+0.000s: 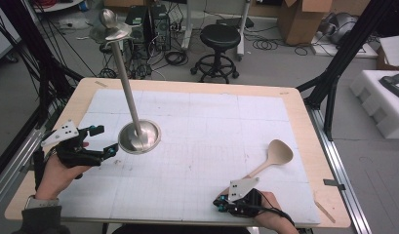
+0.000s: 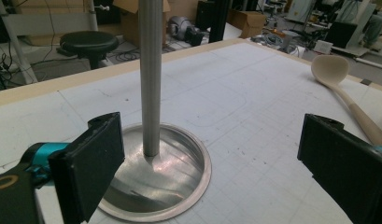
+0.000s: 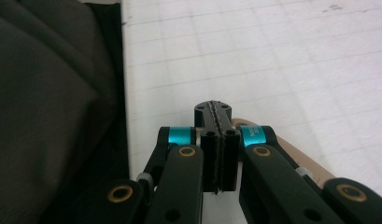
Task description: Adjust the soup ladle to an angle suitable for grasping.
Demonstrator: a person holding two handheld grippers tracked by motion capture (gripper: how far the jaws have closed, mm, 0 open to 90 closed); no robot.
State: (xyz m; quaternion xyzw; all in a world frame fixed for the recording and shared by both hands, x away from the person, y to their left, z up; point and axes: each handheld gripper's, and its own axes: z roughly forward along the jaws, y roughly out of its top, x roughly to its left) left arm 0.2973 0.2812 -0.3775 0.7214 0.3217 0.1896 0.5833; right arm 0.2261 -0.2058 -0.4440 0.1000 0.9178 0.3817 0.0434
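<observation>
A metal stand has a round dish-like base [image 1: 147, 141] on the white mat and a tall pole [image 1: 126, 83] that leans up to a cap at the far left. My left gripper [image 1: 105, 140] is open just left of the base, not touching it. In the left gripper view its wide jaws [image 2: 209, 140] frame the base [image 2: 179, 172] and the pole [image 2: 151, 70]. A pale wooden spoon [image 1: 279, 152] lies at the right, its handle running toward my right gripper [image 1: 218, 203]. That gripper [image 3: 215, 109] is shut with nothing between its pads, and a beige shape [image 3: 291, 156] lies under it.
The white gridded mat [image 1: 211, 122] covers a wooden table [image 1: 304, 112]. A black stool [image 1: 219, 41], computer cases and cables stand on the floor beyond the far edge. Dark clothing [image 3: 48, 116] takes up the left of the right gripper view. White foam blocks [image 1: 382, 97] sit to the right.
</observation>
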